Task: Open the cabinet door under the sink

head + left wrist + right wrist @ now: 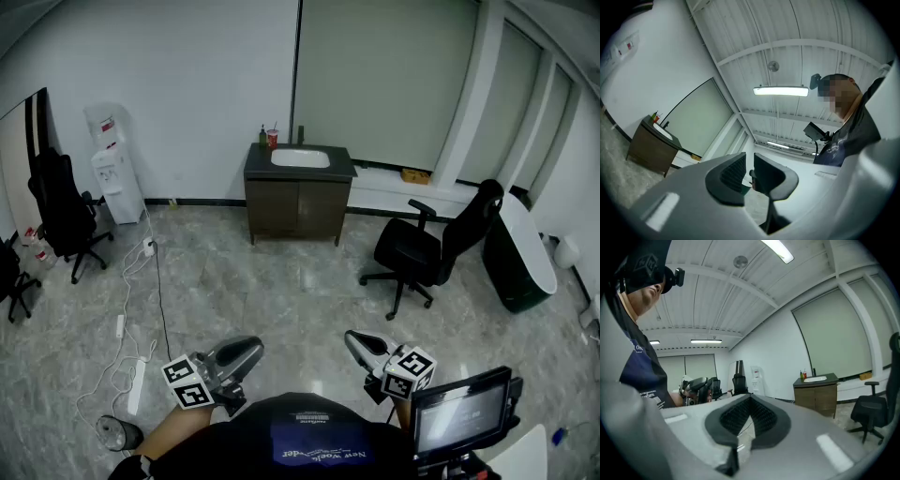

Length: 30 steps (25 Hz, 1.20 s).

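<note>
The cabinet (298, 204) stands against the far wall, across the tiled floor (281, 291) and well apart from both grippers. Its two dark doors (281, 208) sit flush and closed. A white sink (300, 158) is set in its top, with a small bottle and a red cup (272, 139) at the sink's left corner. Both grippers are held low and close to the person's body, pointing roughly toward the cabinet. The left gripper (251, 349) is tilted a little upward; in its own view the jaws stand slightly apart, a narrow gap between the ribbed pads (733, 171) and nothing in it, and the cabinet (649, 147) shows small at the far left. The right gripper (354, 339) is about level; in its own view the jaws are closed, the tips meeting with nothing between them, and the cabinet (818, 394) appears off to the right, doors closed. A black office chair (427, 246) stands on the floor to the right of the cabinet, nearer the person. A white water dispenser (117, 178) stands by the wall to the left, with another black chair (64, 214) beside it. A power strip (137, 384) and white cables lie on the floor at the left. A small screen (461, 414) is at the lower right, just beside the right gripper.
</note>
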Tool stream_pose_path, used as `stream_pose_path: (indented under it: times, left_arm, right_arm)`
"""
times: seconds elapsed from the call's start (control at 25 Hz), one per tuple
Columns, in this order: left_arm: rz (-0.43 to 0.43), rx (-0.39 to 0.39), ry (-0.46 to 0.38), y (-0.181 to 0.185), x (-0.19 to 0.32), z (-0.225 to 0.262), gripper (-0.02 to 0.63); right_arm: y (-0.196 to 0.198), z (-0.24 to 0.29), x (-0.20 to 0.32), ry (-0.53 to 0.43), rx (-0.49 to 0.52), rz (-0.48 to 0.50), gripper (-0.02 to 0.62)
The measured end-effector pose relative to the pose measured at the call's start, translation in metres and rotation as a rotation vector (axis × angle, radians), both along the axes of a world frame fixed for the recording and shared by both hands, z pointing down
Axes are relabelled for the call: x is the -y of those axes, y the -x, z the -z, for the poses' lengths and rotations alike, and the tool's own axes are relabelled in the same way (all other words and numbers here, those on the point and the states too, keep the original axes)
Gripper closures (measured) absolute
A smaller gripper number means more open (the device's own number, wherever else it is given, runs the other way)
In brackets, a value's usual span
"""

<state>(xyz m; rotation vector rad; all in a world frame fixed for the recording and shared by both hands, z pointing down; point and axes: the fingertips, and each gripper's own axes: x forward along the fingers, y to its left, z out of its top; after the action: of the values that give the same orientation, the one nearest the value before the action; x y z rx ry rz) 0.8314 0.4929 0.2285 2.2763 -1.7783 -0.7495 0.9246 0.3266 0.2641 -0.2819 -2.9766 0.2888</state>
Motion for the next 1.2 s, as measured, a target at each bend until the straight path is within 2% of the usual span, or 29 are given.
stream_pose_path:
  times: [0.2, 0.28, 0.44, 0.76, 0.88, 1.2]
  left_arm:
    - [0.054, 0.062, 0.028, 0.005, 0.001, 0.002, 0.575]
    - [0.094, 0.093, 0.066, 0.008, 0.003, -0.001, 0.601]
    - [0.153, 0.13, 0.157, 0.017, 0.009, -0.012, 0.606]
    - [0.136, 0.106, 0.144, 0.027, 0.003, -0.012, 0.606]
    - [0.154, 0.086, 0.144, 0.042, -0.005, -0.012, 0.606]
    - [0.191, 0.093, 0.124, 0.086, -0.05, -0.011, 0.606]
  right_arm:
    - [0.001, -0.001, -0.002, -0.006, -0.002, 0.005, 0.595]
    - [0.0, -0.001, -0.001, -0.01, -0.006, 0.002, 0.595]
    - [0.0, -0.001, 0.001, -0.013, -0.012, -0.008, 0.595]
    - [0.013, 0.003, -0.001, 0.008, -0.017, -0.013, 0.595]
    - [0.03, 0.005, -0.002, 0.034, -0.009, -0.015, 0.595]
    - [0.079, 0.009, -0.031, -0.015, 0.001, 0.008, 0.594]
